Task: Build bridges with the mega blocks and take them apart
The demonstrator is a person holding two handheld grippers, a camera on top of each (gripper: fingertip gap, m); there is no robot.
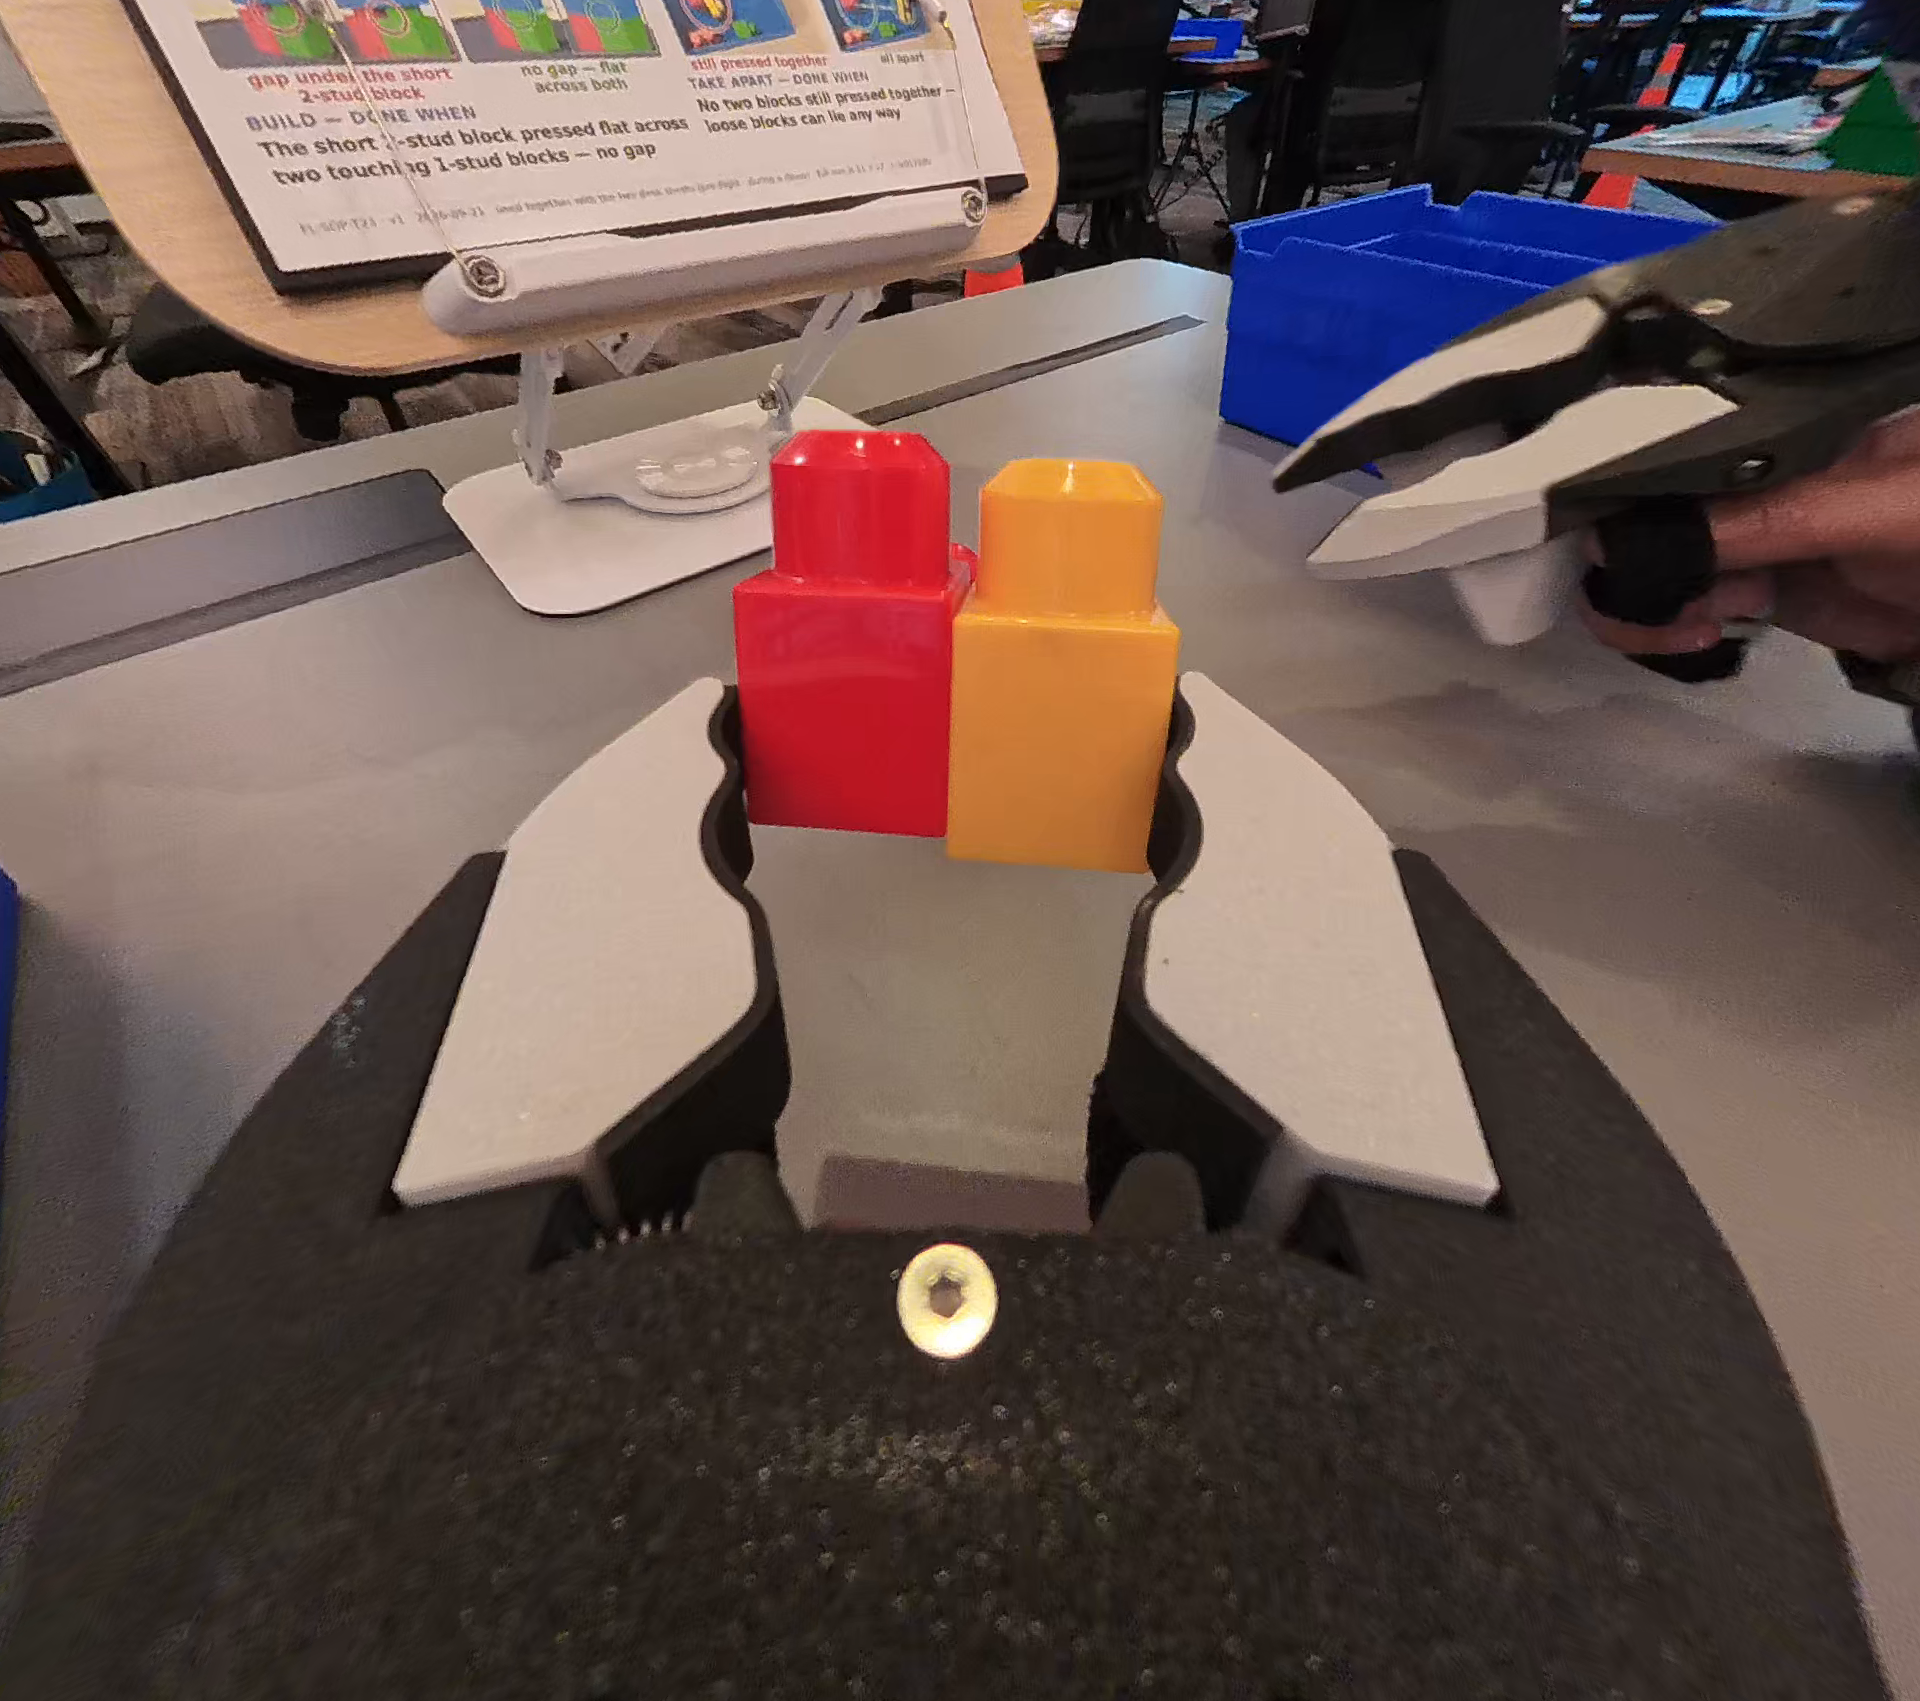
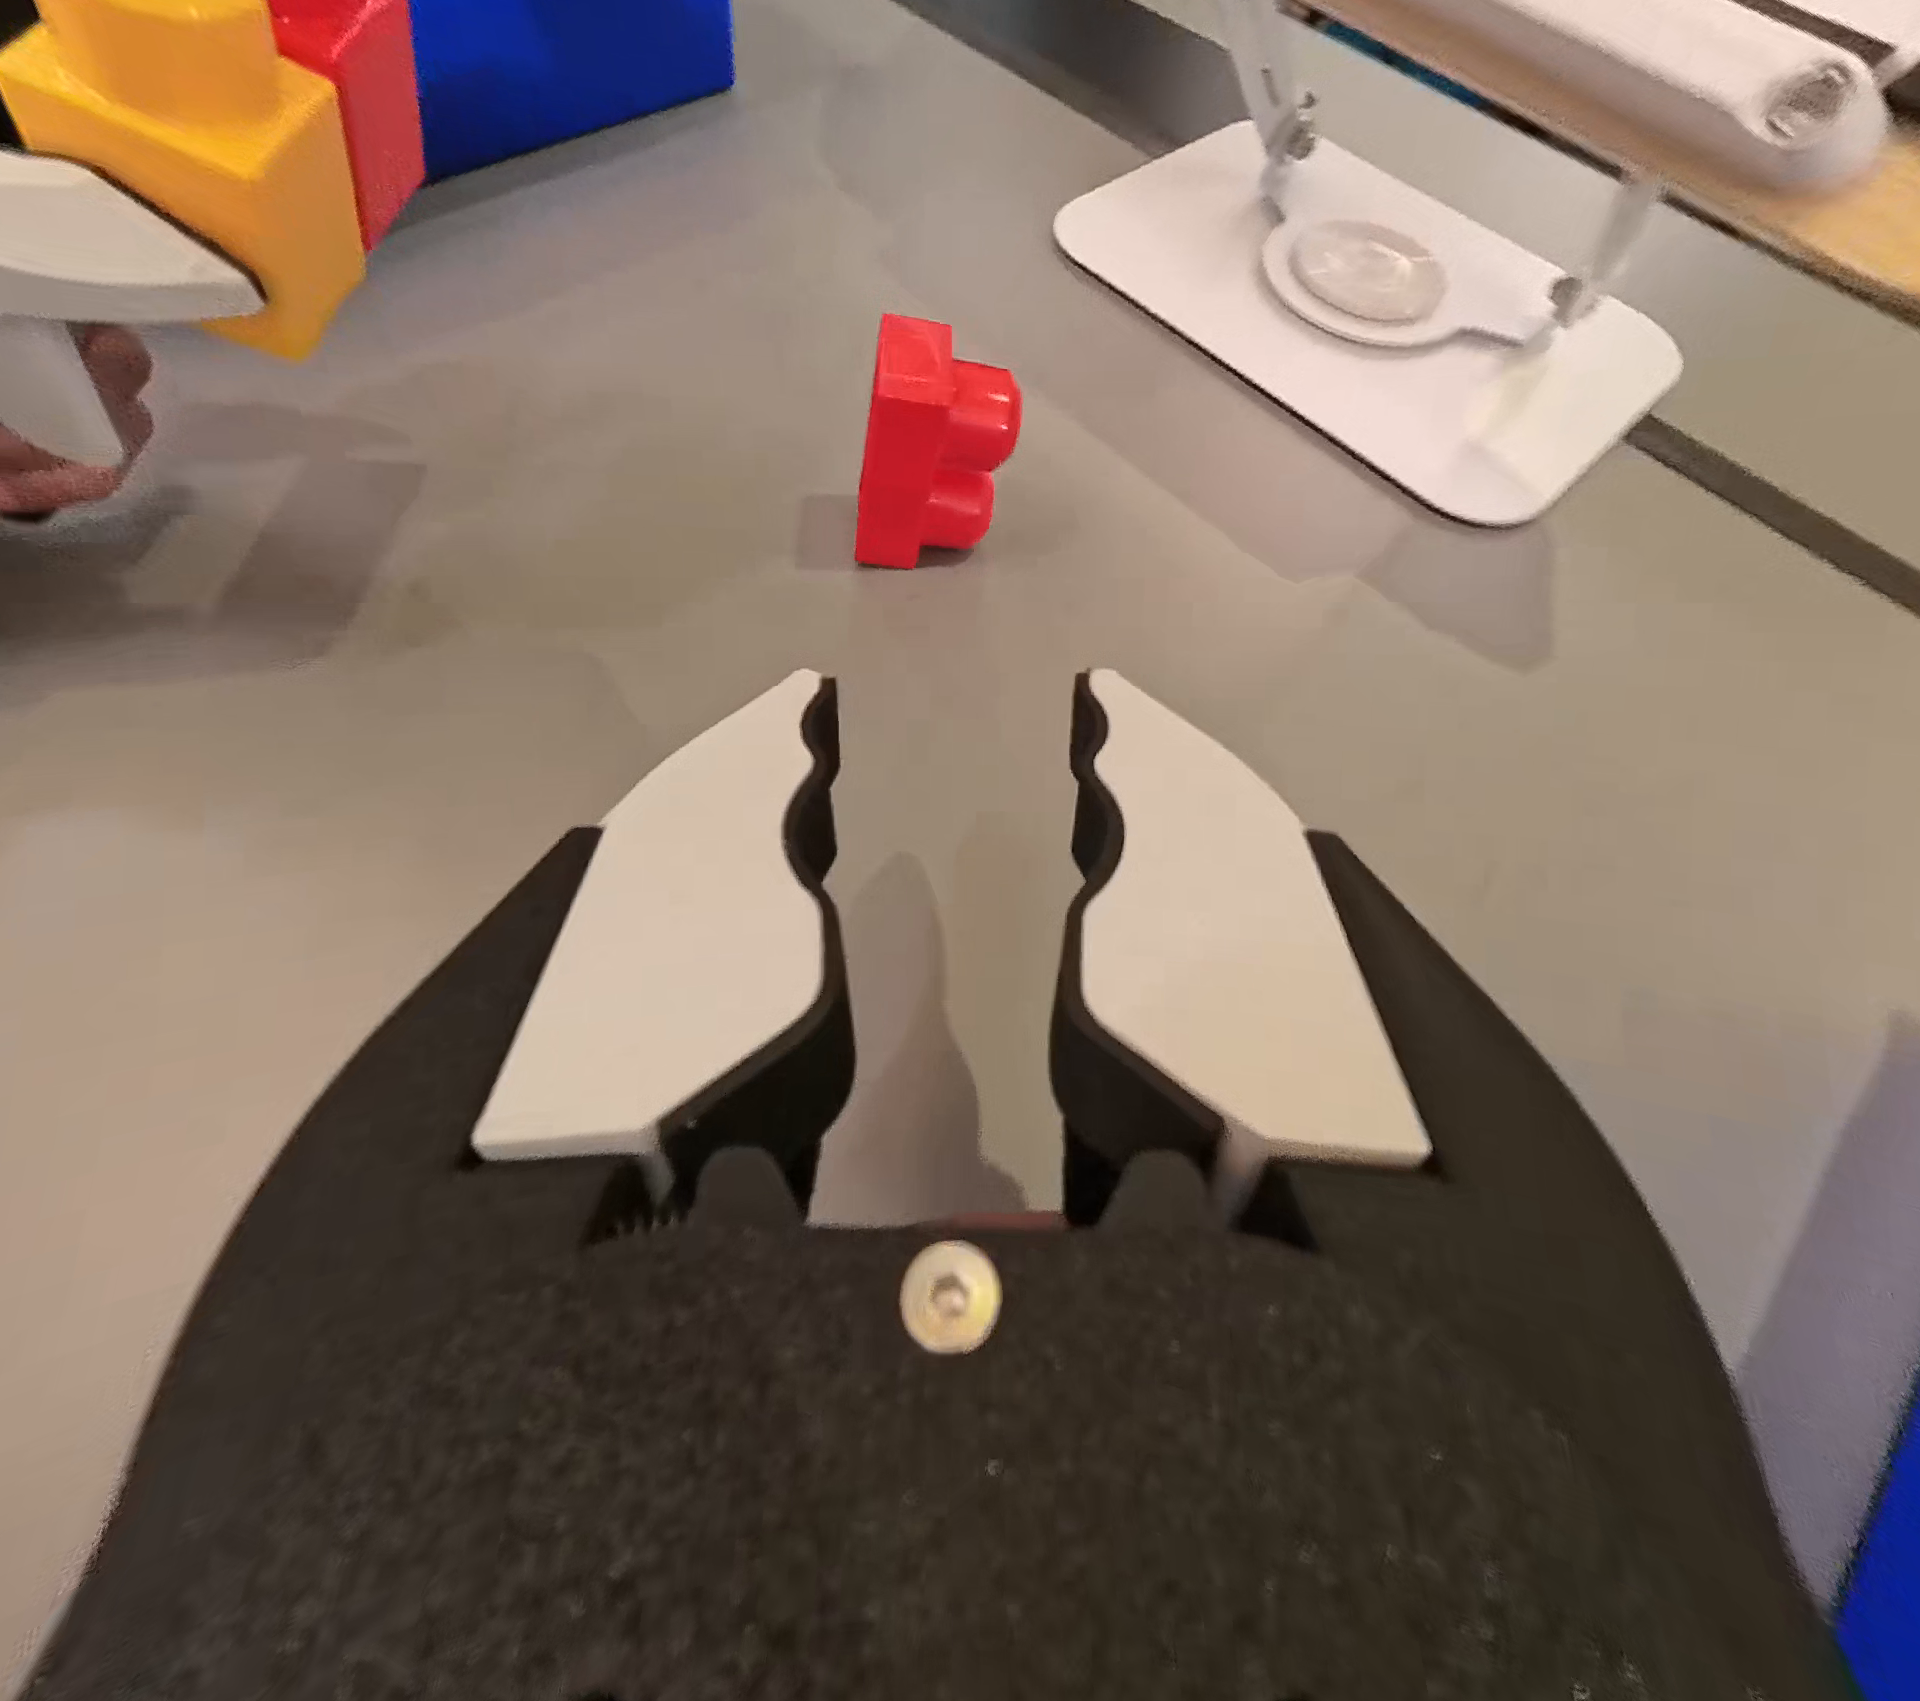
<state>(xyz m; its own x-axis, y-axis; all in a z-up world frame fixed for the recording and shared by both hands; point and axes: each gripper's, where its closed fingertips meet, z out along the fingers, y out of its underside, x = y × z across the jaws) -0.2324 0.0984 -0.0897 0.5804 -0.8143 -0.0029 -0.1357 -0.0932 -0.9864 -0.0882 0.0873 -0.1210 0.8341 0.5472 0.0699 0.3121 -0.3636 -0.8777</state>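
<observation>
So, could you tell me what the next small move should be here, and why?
Probably ease the right gripper forward to the red two-stud block and close on it. Its jaws are open and empty, the block lies on its side just ahead, and the left gripper holds the red one-stud block and orange block side by side, uncapped.

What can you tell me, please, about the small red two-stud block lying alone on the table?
The red two-stud block is glossy plastic, short, with two round studs. It lies tipped on its side on the grey table, studs pointing sideways toward the white stand base. Nothing grips it; the open right gripper points at it from short of it.
</observation>
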